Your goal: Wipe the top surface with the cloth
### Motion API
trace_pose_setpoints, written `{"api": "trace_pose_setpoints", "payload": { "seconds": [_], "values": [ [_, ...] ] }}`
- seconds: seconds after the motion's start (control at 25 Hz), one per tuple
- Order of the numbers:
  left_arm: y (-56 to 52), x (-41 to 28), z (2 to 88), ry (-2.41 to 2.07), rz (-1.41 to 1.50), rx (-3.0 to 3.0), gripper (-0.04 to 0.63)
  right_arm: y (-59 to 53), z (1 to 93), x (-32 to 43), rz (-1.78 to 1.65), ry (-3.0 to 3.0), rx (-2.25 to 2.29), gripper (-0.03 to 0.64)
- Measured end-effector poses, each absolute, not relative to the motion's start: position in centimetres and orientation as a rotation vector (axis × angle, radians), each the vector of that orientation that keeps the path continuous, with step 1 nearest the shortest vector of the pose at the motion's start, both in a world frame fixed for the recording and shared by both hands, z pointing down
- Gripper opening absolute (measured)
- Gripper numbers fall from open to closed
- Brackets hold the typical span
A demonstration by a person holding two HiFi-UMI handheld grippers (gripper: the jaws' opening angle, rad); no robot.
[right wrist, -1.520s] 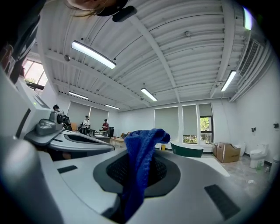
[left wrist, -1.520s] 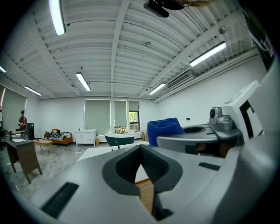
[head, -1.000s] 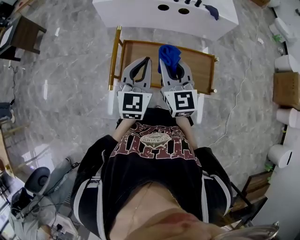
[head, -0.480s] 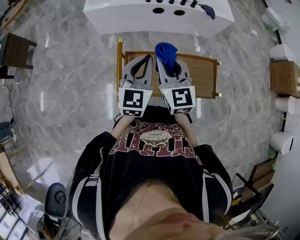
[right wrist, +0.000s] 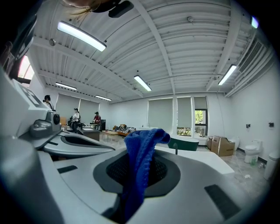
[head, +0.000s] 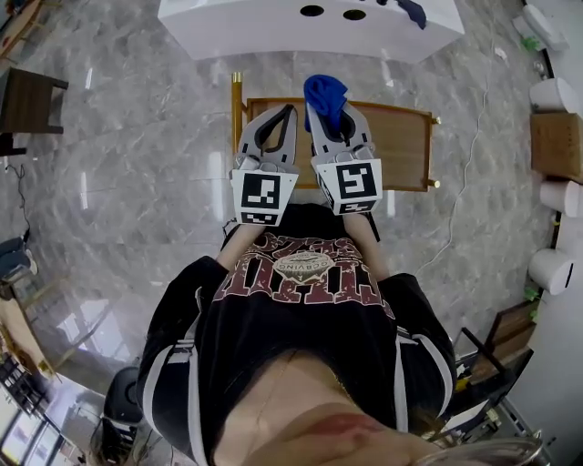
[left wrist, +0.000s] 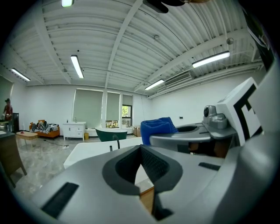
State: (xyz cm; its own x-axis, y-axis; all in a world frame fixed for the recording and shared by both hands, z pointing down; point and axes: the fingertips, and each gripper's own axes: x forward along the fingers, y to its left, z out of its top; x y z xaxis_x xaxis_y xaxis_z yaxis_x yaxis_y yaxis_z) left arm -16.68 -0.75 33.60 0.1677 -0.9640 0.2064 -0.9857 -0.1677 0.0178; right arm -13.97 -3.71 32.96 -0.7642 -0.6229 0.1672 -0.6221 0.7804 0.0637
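Right tongs (right wrist: 141,173) clamped on blue cloth (head: 325,93), which bunches up past the tips. Left tongs (left wrist: 141,151) closed together, nothing between them, just beside the right pair. Both held over wooden tabletop (head: 401,136) with brass rails, cloth above its far edge. White tabletop (head: 264,27) with two dark holes beyond. White cable (head: 466,173) trails across marble floor (head: 137,136) on the right.
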Motion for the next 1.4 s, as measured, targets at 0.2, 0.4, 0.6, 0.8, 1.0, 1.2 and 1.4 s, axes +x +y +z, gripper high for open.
{"api": "trace_pose_setpoints", "payload": {
  "seconds": [0.2,0.4,0.6,0.8,1.0,1.2,1.4],
  "values": [
    [-2.7,-15.7,35.1,-1.998,0.249,2.181,0.049,-5.9,34.1,-13.4,0.006,-2.823,0.857,0.064],
    [-3.4,-14.1,36.6,-2.073,0.254,2.072,0.049,-7.0,35.7,-12.0,0.038,-2.848,0.738,0.064],
    [-3.5,-14.2,38.6,-2.105,0.295,2.004,0.049,-7.5,37.9,-12.0,0.09,-2.849,0.681,0.064],
    [-3.1,-15.6,40.4,-2.094,0.328,1.955,0.049,-7.0,40.2,-13.8,0.143,-2.828,0.629,0.064],
    [-2.9,-17.1,43.0,-2.069,0.336,1.92,0.049,-6.8,42.6,-16.0,0.165,-2.796,0.586,0.064],
    [-2.4,-18.5,45.7,-2.052,0.345,1.874,0.049,-6.7,45.6,-17.6,0.191,-2.741,0.558,0.064],
    [-1.6,-20.1,49.3,-2.041,0.357,1.798,0.049,-6.0,49.4,-19.2,0.231,-2.684,0.506,0.064]
  ]
}}
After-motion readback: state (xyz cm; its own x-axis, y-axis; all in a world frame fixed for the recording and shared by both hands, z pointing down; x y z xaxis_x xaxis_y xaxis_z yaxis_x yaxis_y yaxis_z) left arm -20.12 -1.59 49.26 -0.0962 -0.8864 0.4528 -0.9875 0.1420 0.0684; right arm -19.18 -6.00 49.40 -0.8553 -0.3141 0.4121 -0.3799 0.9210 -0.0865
